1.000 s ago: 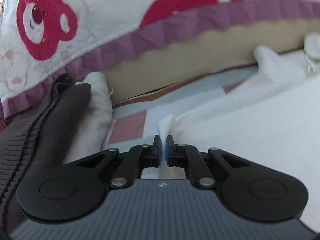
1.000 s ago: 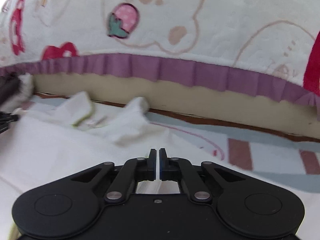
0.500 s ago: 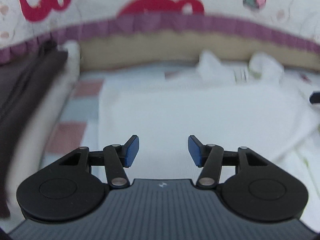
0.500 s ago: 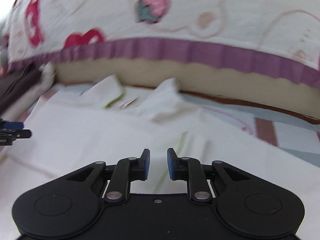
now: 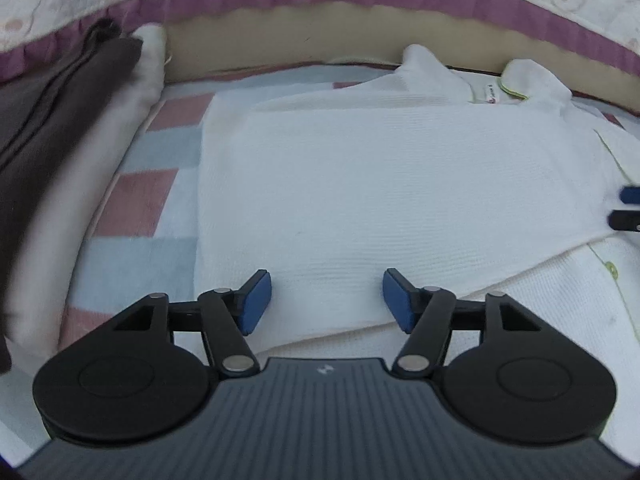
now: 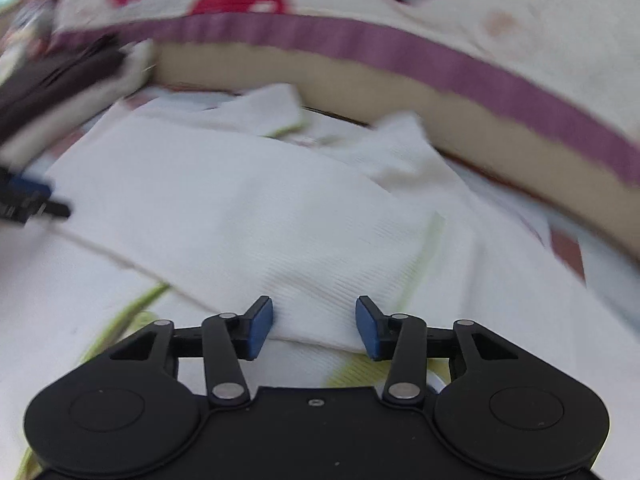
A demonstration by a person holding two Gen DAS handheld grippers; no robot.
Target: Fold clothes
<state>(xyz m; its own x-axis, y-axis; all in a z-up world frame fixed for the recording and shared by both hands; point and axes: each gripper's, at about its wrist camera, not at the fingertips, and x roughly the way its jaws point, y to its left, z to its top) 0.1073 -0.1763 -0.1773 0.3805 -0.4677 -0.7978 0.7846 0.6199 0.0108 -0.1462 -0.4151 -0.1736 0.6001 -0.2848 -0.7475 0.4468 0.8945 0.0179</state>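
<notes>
The left gripper (image 5: 327,300) and right gripper (image 6: 314,328) are both opening, pinching nothing. The white shirt (image 5: 384,184) lies flat just under and ahead of the fingers, partly folded.

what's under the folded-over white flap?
Under the folded flap lies more of the same white garment, its green-trimmed edge showing at the right, on a checked blanket. What lies beneath the flap's middle is covered.
</notes>
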